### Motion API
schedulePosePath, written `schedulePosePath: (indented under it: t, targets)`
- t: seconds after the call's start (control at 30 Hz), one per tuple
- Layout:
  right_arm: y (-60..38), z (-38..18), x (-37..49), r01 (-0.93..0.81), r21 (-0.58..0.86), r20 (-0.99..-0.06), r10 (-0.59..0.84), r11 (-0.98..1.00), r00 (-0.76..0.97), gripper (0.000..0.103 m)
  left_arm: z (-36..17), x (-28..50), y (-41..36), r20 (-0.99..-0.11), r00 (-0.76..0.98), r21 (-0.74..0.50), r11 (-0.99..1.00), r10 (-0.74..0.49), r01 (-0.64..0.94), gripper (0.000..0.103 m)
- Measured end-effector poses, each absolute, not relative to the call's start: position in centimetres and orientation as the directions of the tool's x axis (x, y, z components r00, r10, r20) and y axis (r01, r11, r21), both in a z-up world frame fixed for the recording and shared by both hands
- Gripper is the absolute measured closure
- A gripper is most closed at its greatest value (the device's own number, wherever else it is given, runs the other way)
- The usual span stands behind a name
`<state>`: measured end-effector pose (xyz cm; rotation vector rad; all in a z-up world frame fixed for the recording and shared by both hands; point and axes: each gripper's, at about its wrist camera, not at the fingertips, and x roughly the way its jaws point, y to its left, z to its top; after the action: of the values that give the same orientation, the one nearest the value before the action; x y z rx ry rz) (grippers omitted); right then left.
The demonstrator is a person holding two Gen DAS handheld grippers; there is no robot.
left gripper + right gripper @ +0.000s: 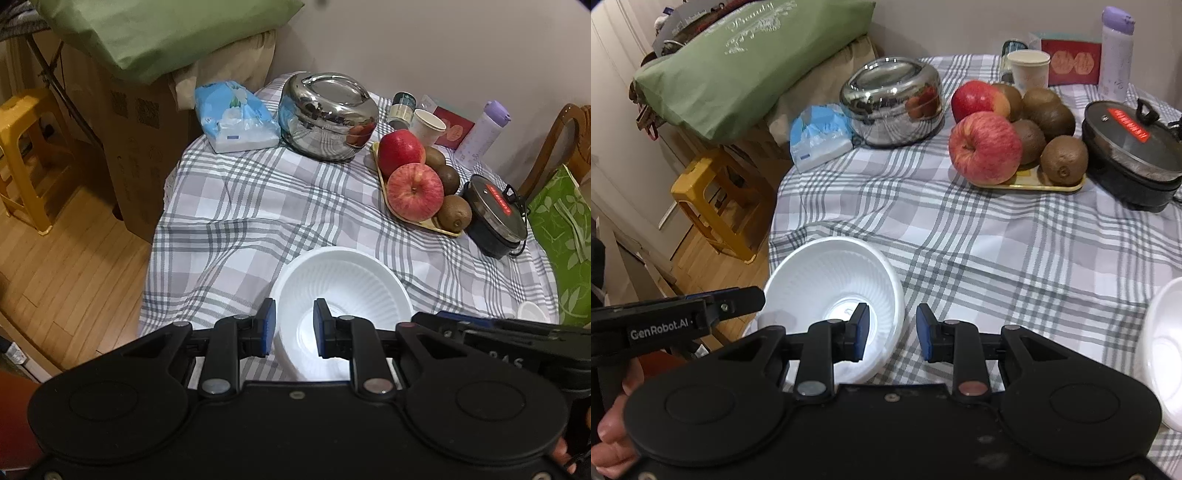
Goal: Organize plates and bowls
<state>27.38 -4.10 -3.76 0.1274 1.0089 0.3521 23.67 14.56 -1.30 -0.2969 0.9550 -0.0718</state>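
A white ribbed bowl (343,291) (827,280) hangs tilted over the near left corner of the checked tablecloth (258,206), partly past the table edge. My left gripper (294,326) is shut on its left rim, one pad outside the wall and one inside. From the other side, my right gripper (892,328) is shut on the right rim, its left pad inside the bowl. In the right wrist view the left gripper (759,297) comes in from the left at the rim. A second white bowl (1160,350) (532,312) rests on the cloth to the right.
Along the back stand a steel pot (327,114), a tissue pack (236,118), a paper cup (428,125) and a purple bottle (484,129). A tray of apples and kiwis (417,184) and a black lidded pot (495,214) are at the right. A yellow stool (29,155) stands on the floor left.
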Motion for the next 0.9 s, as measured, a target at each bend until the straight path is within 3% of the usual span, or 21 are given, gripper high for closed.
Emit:
schedulePosePath:
  t: [0.9]
  targets:
    - [-2.0,-7.2,29.6,-0.244,0.201,-0.848,0.293,0.949,0.441,0.073,-4.2,25.7,14.5,-0.830,0.533,-0.243,0.967,-0.166,-0.076,0.076]
